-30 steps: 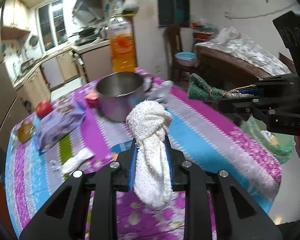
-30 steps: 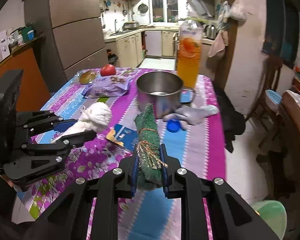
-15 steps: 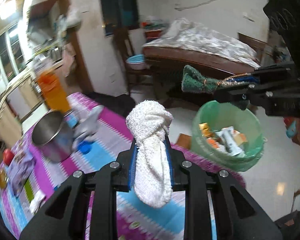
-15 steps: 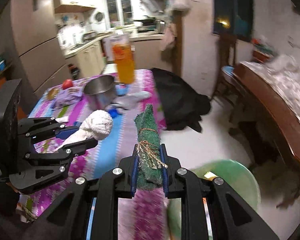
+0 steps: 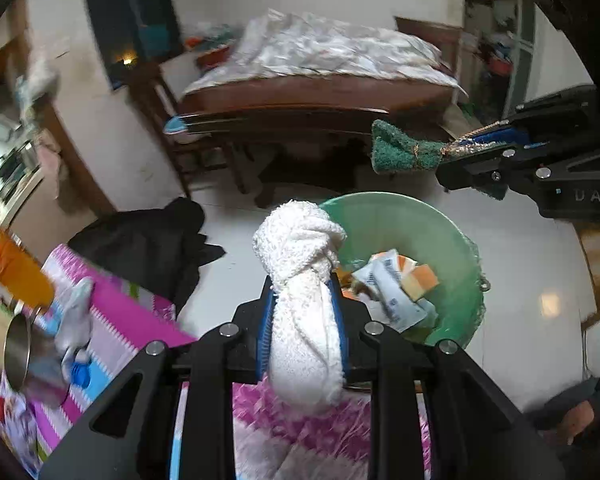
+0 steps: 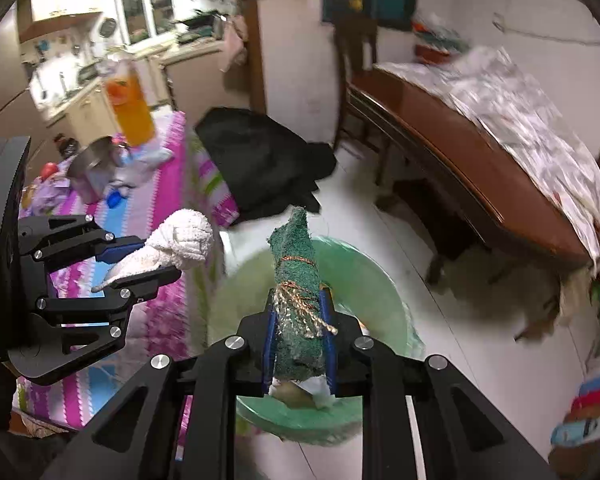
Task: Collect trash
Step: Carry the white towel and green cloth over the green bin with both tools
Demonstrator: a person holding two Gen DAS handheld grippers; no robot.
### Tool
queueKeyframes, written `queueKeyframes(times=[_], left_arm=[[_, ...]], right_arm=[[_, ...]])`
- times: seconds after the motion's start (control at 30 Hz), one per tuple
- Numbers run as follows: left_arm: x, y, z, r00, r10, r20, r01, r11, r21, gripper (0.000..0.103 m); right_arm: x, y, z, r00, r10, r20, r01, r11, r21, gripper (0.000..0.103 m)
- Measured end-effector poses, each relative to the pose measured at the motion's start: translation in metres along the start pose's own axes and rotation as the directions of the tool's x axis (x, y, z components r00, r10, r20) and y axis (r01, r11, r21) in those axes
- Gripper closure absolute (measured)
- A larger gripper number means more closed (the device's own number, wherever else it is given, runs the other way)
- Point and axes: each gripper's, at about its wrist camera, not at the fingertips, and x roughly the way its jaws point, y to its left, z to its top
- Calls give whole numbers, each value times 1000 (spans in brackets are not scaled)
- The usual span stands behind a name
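My left gripper is shut on a knotted white cloth, held over the table edge beside the green trash bin. The bin stands on the floor and holds several wrappers. My right gripper is shut on a rolled green cloth tied with gold string, held above the bin. The left gripper with the white cloth shows at the left of the right wrist view. The right gripper with the green cloth shows at the right of the left wrist view.
The table with a purple patterned cloth carries a steel pot, an orange drink bottle and a blue cap. A black garment hangs by the table. A wooden bed stands behind the bin.
Both grippers have swung away from the table toward the green bin, each still holding its cloth. The bin is now closer and nearly under them.
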Motion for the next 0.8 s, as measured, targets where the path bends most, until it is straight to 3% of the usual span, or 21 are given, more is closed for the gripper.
queueKeyframes(times=[0.17, 0.33, 0.5, 0.8], left_arm=[[30, -23, 19, 997, -57, -60, 60, 997, 53, 80], [57, -42, 29, 990, -70, -125, 84, 991, 109, 80], [77, -50, 26, 973, -115, -200, 142, 982, 125, 80], [94, -45, 22, 969, -87, -233, 117, 986, 117, 80]], right_arm=[[20, -28, -7, 992, -39, -119, 44, 998, 41, 83], [37, -51, -17, 979, -47, -200, 64, 995, 76, 83], [51, -60, -24, 969, -38, -246, 62, 994, 89, 83], [69, -66, -24, 961, -11, -275, 41, 994, 103, 83]])
